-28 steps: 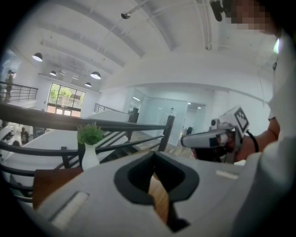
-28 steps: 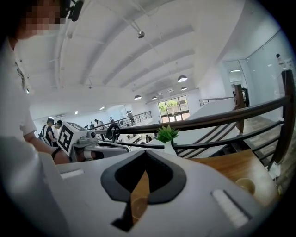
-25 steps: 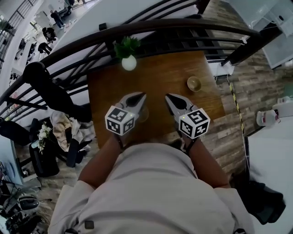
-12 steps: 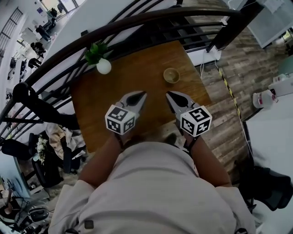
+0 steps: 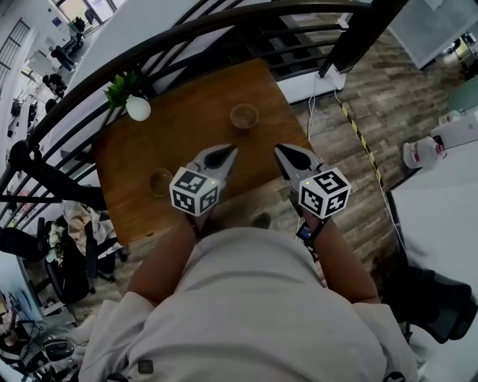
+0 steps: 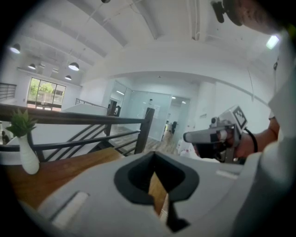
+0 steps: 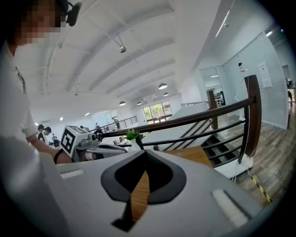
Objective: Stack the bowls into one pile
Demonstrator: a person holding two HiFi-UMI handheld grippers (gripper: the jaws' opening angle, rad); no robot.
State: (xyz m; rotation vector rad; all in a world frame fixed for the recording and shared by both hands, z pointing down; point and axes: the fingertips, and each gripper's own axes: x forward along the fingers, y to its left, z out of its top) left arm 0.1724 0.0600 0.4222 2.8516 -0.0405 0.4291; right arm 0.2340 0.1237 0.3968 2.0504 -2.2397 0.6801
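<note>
Both clenched, empty: left hand-held gripper (image 5: pixel 222 155), right hand-held gripper (image 5: pixel 293 155). The right-edge bowl (image 5: pixel 244 116) and left-edge bowl (image 5: pixel 160 181) on the worktop (image 5: pixel 194 127) looked light, rigid, breakable; pinch the rim.

Near edge of table (image 5: pixel 138 216) partly behind left claw (image 5: pixel 228 151); distant people (image 5: pixel 51 79) tiny

wooden table (image 5: pixel 187 112) | white vase (image 5: pixel 137 109) with green plant (image 5: pixel 119 88) on its far edge | dark curved railing (image 5: pixel 224 22) just behind | plank floor (image 5: pixel 358 82), yellow-black tape strip (image 5: pixel 364 148) right of table
</note>
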